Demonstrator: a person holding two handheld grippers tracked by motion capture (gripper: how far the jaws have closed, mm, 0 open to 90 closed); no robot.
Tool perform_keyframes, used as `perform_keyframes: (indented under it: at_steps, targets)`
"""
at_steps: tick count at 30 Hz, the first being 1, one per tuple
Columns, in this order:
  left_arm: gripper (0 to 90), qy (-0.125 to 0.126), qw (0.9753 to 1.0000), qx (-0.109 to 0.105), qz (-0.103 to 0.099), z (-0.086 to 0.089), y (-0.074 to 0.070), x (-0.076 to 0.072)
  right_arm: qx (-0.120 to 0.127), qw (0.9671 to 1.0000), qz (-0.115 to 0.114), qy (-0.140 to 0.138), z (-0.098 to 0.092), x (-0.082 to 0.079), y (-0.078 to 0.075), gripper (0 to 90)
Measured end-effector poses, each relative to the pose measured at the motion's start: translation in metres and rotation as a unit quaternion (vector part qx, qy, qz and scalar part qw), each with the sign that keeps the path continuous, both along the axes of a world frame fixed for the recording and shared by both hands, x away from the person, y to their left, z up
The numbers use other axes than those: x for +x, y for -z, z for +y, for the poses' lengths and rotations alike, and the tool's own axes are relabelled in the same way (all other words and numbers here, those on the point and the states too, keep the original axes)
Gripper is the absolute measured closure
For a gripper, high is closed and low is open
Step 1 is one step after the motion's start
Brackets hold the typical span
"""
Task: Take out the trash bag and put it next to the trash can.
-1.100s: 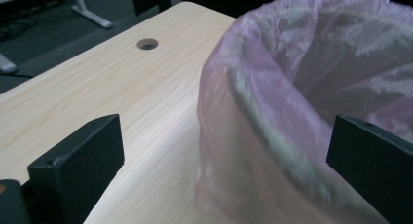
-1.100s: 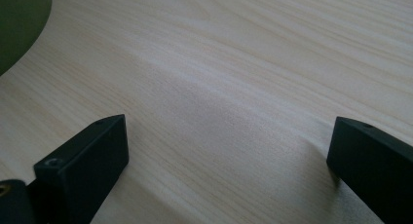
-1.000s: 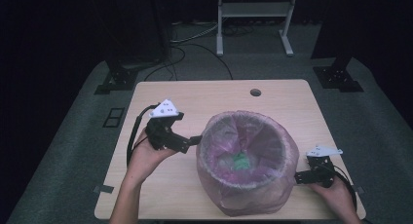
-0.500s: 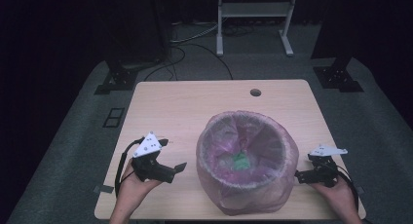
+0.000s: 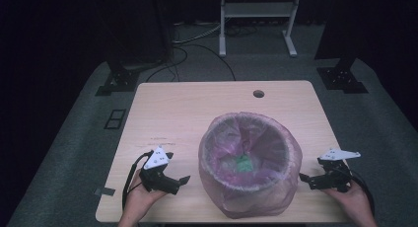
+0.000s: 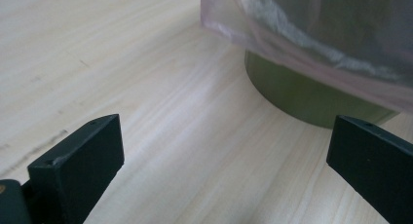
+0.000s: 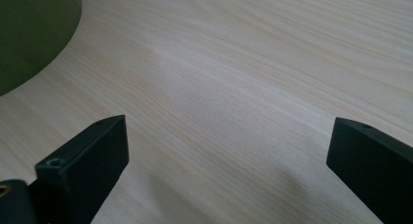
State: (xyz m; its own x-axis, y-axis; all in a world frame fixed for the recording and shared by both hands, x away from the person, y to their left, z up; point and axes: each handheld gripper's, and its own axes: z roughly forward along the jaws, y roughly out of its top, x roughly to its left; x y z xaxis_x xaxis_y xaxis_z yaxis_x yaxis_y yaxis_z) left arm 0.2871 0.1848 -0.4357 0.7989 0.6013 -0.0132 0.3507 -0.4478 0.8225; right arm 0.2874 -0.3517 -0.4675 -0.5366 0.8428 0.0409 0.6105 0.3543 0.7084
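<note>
A green bin point(image 5: 250, 163) lined with a pink translucent bag stands on the near right part of the wooden table point(image 5: 197, 113); something green lies at its bottom point(image 5: 242, 164). My left gripper point(image 5: 181, 180) rests low at the near left, open, pointing toward the bin. In the left gripper view the bin's green wall point(image 6: 307, 100) and the bag's overhang point(image 6: 311, 58) lie ahead, with bare wood between the jaws. My right gripper point(image 5: 304, 179) sits at the bin's right, open, nothing between its jaws. The bin's base point(image 7: 29, 34) shows at the upper left of the right gripper view.
A cable hole point(image 5: 258, 94) is near the table's far edge. Beyond the table are a white stand point(image 5: 256, 19), black tripod feet point(image 5: 118, 81) and cables on grey carpet. Bare tabletop stretches over the far and left parts.
My left gripper has drawn back from the bin's left side toward the near left edge of the table and come down low. The right gripper has barely moved.
</note>
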Motion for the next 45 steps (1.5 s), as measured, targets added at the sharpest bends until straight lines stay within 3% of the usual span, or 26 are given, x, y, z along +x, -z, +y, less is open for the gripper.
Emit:
perform_keyframes:
  at_steps: [1, 10, 13, 21, 27, 30, 35, 40, 45]
  targets:
    - [0.0, 0.000, 0.9999, 0.013, 0.004, -0.001, 0.006, 0.000, 0.004, 1.0000, -0.002, -0.001, -0.004, -0.002, -0.002, 0.6]
    - [0.0, 0.000, 0.9989, 0.037, 0.028, 0.001, 0.026, 0.000, 0.014, 0.9998, -0.010, -0.003, -0.012, -0.009, -0.018, 0.6]
    - [0.0, -0.005, 0.9980, 0.045, 0.045, 0.003, 0.035, 0.000, 0.018, 0.9997, -0.017, -0.008, -0.013, -0.012, -0.032, 0.6]
    - [0.0, 0.002, 0.9963, 0.066, 0.055, -0.003, 0.045, -0.001, 0.025, 0.9992, -0.027, -0.018, -0.014, -0.015, -0.056, 0.6]
    - [0.0, 0.001, 0.9968, 0.062, 0.050, -0.003, 0.048, -0.002, 0.028, 0.9988, -0.036, -0.018, -0.017, -0.018, -0.071, 0.7]
    - [0.0, 0.003, 0.9961, 0.078, 0.042, -0.005, 0.048, -0.003, 0.029, 0.9986, -0.039, -0.019, -0.017, -0.019, -0.077, 0.7]
    - [0.0, 0.002, 0.9963, 0.076, 0.041, -0.005, 0.049, -0.003, 0.037, 0.9980, -0.043, -0.027, -0.016, -0.020, -0.091, 0.7]
    - [0.0, 0.001, 0.9962, 0.077, 0.042, -0.005, 0.048, -0.004, 0.047, 0.9965, -0.054, -0.043, -0.011, -0.020, -0.114, 0.7]
    - [0.0, -0.001, 0.9962, 0.076, 0.042, -0.005, 0.048, -0.004, 0.049, 0.9955, -0.062, -0.052, -0.006, -0.019, -0.128, 0.7]
